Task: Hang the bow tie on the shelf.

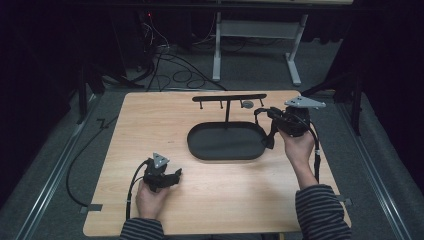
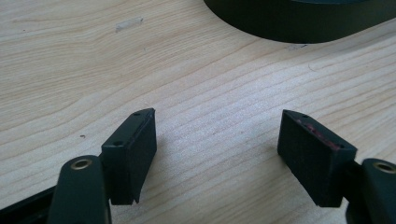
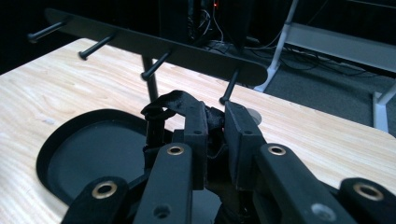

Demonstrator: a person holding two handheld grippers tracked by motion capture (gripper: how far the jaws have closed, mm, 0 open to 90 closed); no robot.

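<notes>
Strap: a black strap (image 3: 173, 103), looped and limp, is pinched between the right gripper's jaws; part of it hangs over the right end of the tray (image 1: 270, 135).
Right gripper: the right gripper (image 3: 215, 122) is clenched on the strap, held above the worktop near its far right corner, just beside the rack's right end.
Rack: a black hook rack (image 1: 229, 98), a bar with pegs pointing down on a thin post, stands by the worktop's far edge, rising from the tray's far side.
Tray: a black oval tray (image 1: 200, 149) lies mid-worktop, toward the far edge.
Disc: a small grey disc (image 1: 247, 104) lies on the worktop near the far edge, under the bar's right end.
Left gripper: the left gripper (image 2: 217, 154) is released, jaws wide apart with bare wood between them, low over the worktop toward the near left corner, well apart from the tray.
Hands: the right hand (image 1: 298, 147) and the left hand (image 1: 150, 197) each hold a gripper; striped sleeves come in over the near edge.
Worktop: pale wood worktop (image 1: 150, 120).
</notes>
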